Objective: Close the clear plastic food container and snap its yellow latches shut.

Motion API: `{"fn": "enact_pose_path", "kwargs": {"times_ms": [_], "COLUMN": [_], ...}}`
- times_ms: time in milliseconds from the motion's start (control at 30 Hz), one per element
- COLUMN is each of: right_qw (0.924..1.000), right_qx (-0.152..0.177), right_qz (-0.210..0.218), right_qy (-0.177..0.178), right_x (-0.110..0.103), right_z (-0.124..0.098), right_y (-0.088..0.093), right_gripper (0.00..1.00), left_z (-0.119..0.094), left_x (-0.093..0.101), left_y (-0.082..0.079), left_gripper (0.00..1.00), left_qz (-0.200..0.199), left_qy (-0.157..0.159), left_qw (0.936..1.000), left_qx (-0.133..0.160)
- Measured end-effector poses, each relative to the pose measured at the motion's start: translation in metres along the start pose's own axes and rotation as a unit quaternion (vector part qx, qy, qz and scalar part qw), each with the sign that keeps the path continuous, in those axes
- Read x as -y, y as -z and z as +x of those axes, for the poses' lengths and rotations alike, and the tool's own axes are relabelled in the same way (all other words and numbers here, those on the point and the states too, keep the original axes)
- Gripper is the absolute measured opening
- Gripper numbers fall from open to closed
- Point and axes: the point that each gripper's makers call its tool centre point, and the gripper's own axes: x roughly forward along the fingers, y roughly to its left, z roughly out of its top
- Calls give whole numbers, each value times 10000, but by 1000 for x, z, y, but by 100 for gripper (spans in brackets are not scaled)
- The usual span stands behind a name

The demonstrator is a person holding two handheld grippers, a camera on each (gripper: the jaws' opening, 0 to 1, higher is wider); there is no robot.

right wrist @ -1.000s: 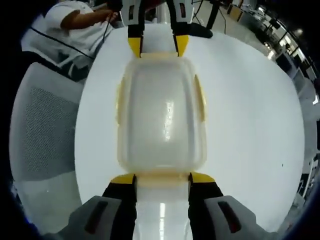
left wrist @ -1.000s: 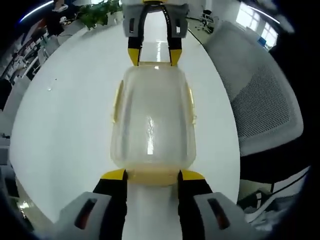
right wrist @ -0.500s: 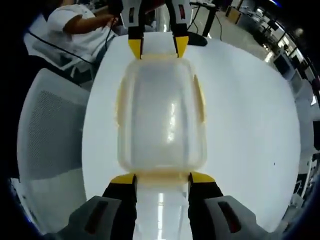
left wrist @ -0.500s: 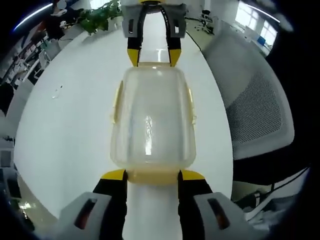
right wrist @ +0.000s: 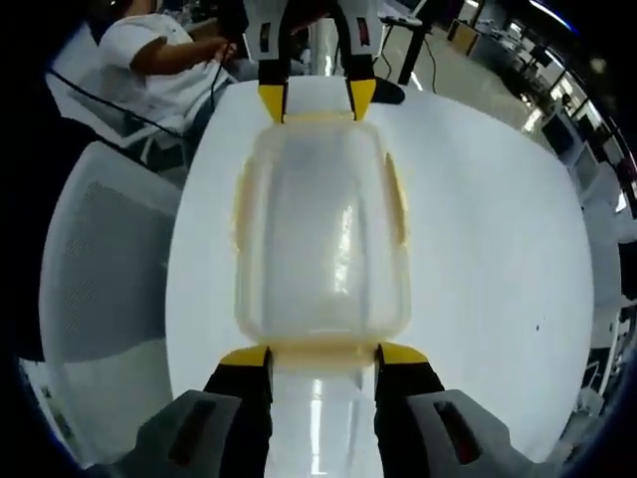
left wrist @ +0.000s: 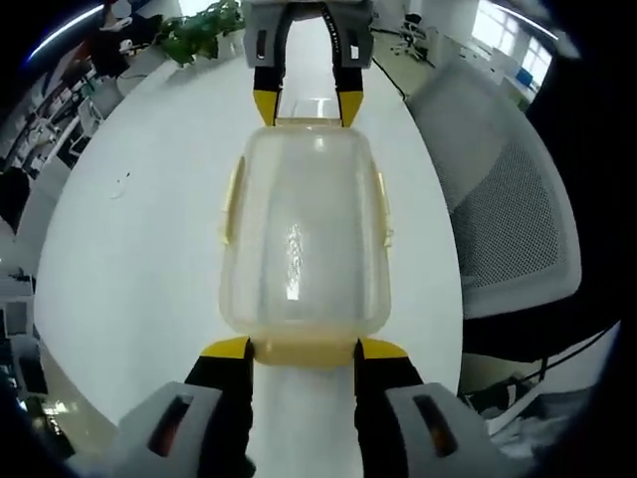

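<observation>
No lettering, label, brand, number or sign can be read in either view — the distant room behind the bench is too small and blurred to make out any writing.

Open table [left wrist: 139, 249] around container [left wrist: 304, 239]

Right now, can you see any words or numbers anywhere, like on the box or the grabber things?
None can be read.
The clear plastic food container and its yellow latches are plain, with no label or print.
The left gripper and right gripper carry no lettering.
The white table is bare of any writing.
</observation>
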Motion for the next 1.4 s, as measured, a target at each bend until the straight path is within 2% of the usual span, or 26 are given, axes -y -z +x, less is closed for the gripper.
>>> {"fn": "enact_pose_path", "kwargs": {"times_ms": [167,800,1400], "right_qw": [9999,9997,9991], "right_qx": [32,107,115], "right_qz": [114,225,409], "right_qy": [-5,-19,-22], "right_x": [-2,-2,-7], "right_z": [0,-5,-10], "right_y": [9,37,76], "right_gripper": [38,38,38], "left_z": [3,23,41], "left_x": [-1,-4,-2], "left_y": [-9,-31,-68], "left_gripper": [38,37,37], "left_qz": [167,158,247], "left_qy": [-37,54,195], "left_qw": [9998,9998,9995], "left_qx": [-27,-79,-102]}}
